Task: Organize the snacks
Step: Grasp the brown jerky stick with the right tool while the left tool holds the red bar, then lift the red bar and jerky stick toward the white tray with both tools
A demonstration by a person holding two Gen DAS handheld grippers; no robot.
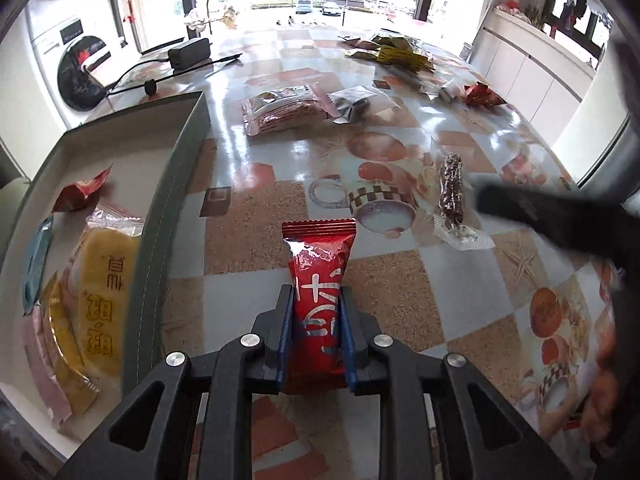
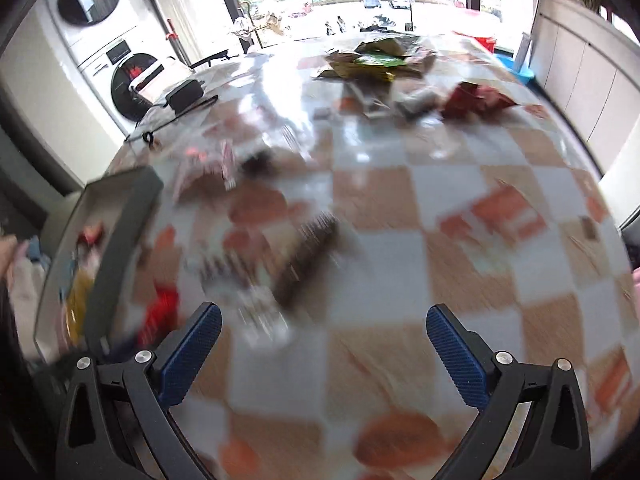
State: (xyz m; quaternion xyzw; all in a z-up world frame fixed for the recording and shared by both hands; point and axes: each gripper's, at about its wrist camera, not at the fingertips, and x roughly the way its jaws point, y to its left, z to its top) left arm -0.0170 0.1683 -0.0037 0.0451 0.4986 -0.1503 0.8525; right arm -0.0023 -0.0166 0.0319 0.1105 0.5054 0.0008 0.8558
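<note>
A: Starting with the left wrist view, what does the left gripper (image 1: 316,300) have?

B: Its blue pads are clamped on a red snack packet (image 1: 318,280) at bottom centre, over the checked table (image 1: 400,288). The grey tray (image 1: 168,216) at lower left holds a yellow packet (image 1: 100,300) and a small red one (image 1: 80,192). A brown bar (image 1: 452,188) lies right of centre.

A: And the right wrist view?

B: It is blurred. The right gripper (image 2: 324,320) stands wide apart at the bottom, holding nothing. The brown bar (image 2: 308,256) sits mid-frame; the tray (image 2: 120,240) is at left.
</note>
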